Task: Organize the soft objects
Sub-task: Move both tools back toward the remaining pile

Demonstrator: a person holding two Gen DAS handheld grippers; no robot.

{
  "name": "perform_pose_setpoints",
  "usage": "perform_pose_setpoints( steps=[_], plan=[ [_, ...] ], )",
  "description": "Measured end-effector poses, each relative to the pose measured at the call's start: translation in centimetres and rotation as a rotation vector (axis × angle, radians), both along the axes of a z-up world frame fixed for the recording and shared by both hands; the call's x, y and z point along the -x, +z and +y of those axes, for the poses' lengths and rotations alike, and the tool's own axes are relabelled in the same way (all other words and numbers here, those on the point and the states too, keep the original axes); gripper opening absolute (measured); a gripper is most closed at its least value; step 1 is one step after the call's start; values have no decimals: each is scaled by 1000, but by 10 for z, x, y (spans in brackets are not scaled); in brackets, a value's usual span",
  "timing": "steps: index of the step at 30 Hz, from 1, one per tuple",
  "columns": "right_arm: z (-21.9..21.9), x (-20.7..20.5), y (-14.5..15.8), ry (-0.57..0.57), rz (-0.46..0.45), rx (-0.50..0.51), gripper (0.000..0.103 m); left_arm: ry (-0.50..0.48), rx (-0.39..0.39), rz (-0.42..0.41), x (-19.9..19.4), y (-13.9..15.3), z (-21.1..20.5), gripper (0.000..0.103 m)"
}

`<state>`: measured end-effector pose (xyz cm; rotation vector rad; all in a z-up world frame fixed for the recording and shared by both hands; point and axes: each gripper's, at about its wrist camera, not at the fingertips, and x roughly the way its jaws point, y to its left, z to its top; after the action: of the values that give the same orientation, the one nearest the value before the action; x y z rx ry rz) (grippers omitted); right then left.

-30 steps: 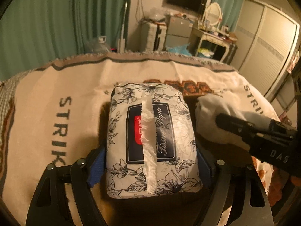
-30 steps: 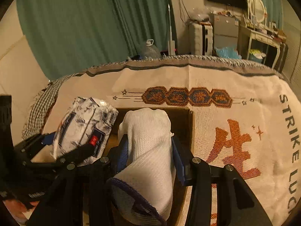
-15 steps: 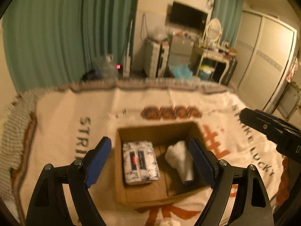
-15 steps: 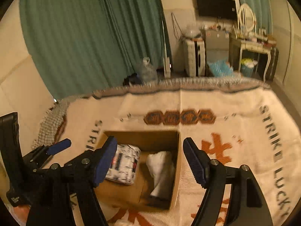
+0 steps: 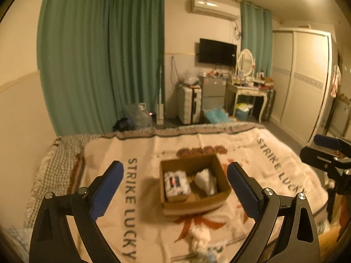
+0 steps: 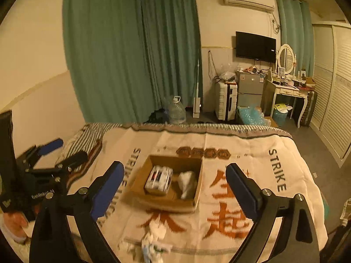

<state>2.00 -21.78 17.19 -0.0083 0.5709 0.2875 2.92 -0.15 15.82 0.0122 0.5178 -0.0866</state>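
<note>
Both grippers have pulled back and up since half a second ago, so the box now looks smaller and farther off in each wrist view.

The blanket (image 6: 252, 153) covers the bed, printed with "STRIKE LUCKY" and orange characters. On it, near the middle, sits the open cardboard box (image 5: 216, 166). Inside the box, the tissue pack (image 5: 176, 183) lies on the left side and the white cloth (image 5: 206, 180) on the right, side by side; whether they touch cannot be told through the blur. From the right wrist view the same pair shows, tissue pack (image 6: 159, 178) left, white cloth (image 6: 186, 183) right.

The left gripper (image 5: 174, 189) is spread wide with nothing between its blue pads, held above the blanket on the near side of the box. The right gripper (image 6: 174, 189) is likewise spread wide and holds nothing.

A crumpled white rag (image 6: 153, 236) lies on the blanket nearer the cameras than the box, apart from it.
</note>
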Motion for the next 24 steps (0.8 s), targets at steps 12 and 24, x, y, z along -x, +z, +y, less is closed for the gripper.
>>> perform_pose_setpoints(
  steps=[12, 24],
  plan=[
    [17, 33, -164, 8, 234, 52, 94, 64, -12, 223, 34, -144, 0, 96],
    [44, 15, -310, 121, 616, 160, 67, 96, -20, 484, 22, -240, -13, 95]
  ],
)
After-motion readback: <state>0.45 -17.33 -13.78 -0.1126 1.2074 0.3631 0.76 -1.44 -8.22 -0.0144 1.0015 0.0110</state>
